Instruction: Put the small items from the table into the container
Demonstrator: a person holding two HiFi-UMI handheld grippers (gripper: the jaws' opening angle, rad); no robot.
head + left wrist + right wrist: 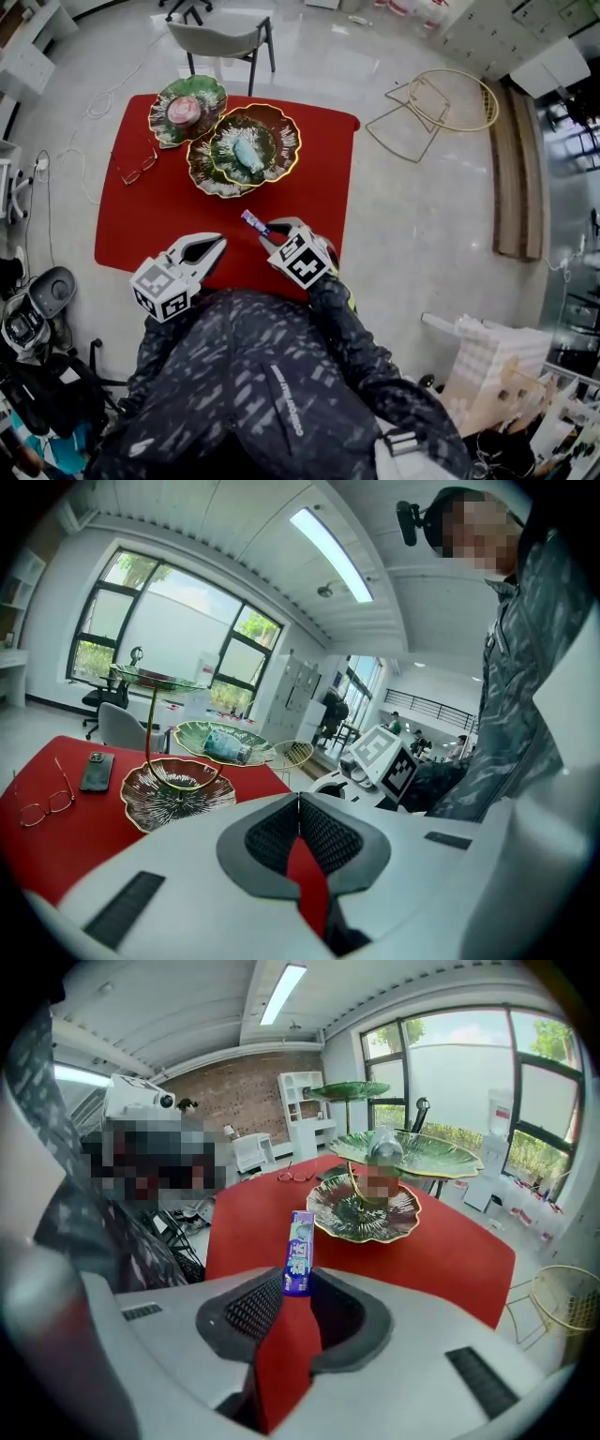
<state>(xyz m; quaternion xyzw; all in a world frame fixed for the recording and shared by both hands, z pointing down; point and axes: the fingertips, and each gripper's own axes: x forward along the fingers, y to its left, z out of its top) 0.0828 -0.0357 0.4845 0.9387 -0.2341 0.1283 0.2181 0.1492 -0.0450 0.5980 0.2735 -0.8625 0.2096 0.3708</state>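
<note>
Pinched by its lower end in the right gripper (298, 1290): slim, glossy purple packet (300, 1251), flat and rectangular, standing upright over the near part of the red-clothed bench (319, 169). Closed tight, nothing between its ribbed black pads: left gripper (300, 810), just beside the right. Farther back on the bench: tiered stand (246, 145) of leaf-shaped, gold-rimmed green dishes on a thin gold stem. Near it, wire-framed glasses (139, 169) and a flat dark phone (97, 771).
</note>
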